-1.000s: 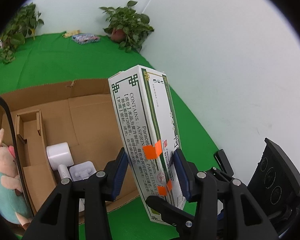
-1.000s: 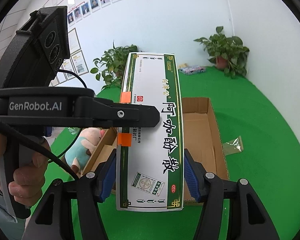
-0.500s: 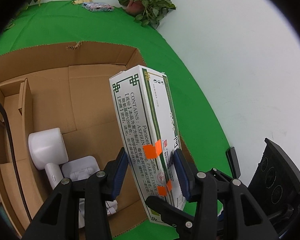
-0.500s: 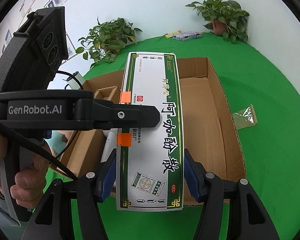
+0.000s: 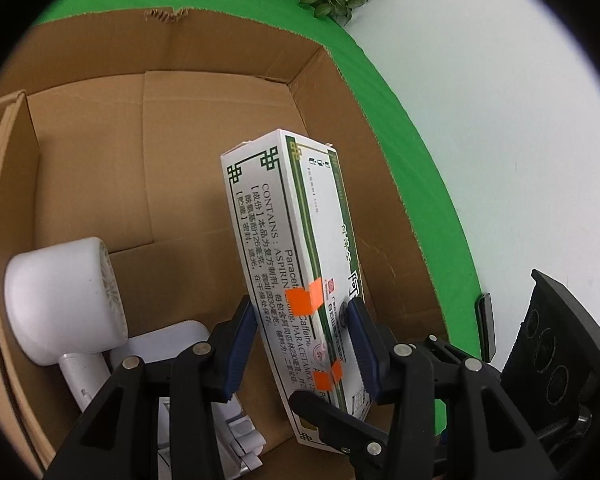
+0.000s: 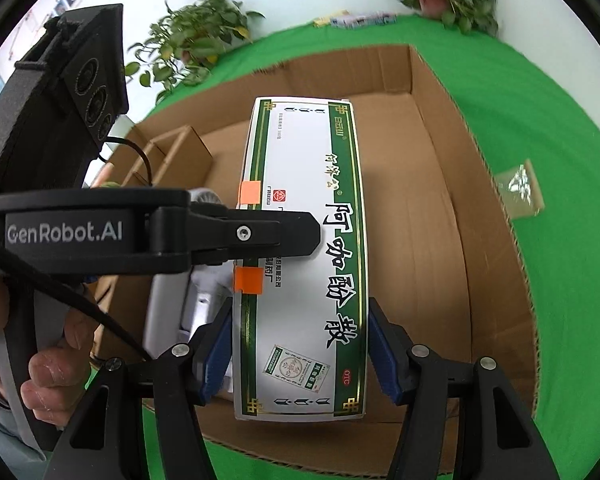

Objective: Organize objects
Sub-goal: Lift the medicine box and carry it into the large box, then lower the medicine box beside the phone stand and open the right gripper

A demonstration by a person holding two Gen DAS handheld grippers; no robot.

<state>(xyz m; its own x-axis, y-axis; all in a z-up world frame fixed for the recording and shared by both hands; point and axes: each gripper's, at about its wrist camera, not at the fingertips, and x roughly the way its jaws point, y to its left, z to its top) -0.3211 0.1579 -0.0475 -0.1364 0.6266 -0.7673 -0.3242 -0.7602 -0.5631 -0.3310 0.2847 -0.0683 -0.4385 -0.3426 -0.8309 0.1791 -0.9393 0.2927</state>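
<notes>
Both tools grasp the same medicine carton (image 6: 304, 256), each across a different pair of faces. From the right wrist view, the right tool (image 6: 300, 346) has its blue pads against the two long edges of the carton's broad front face, near the end closest to the camera, so the white and green front with its large black characters faces up at the lens. From the left wrist view, the left tool (image 5: 302, 346) is clenched across the carton (image 5: 288, 240) the other way; one blue pad presses the narrow green-striped side and the other lies at the face printed with small text, though whether that second pad bears fully on the card I cannot tell. In the right wrist view the left tool's black finger (image 6: 260, 234) crosses the front face from the left, between two orange tape patches (image 6: 249, 280). A person's hand (image 6: 40, 356) grips that tool's handle at the lower left.

The carton is held tilted over the open cardboard box (image 5: 204, 112), its far end reaching down into the box interior; whether it touches the floor of the box cannot be told. Just beside it inside the box, on the left in the left wrist view, lie a white hair dryer (image 5: 60, 300) and a white plastic piece (image 5: 168, 340) under its handle. A cardboard divider (image 5: 10, 160) stands at the box's left wall.

The box sits on a bench covered in green cloth (image 6: 560, 160). A small clear packet (image 6: 520, 192) lies on the cloth to the right of the box. Potted plants (image 6: 196, 44) stand at the far edge against the white wall.
</notes>
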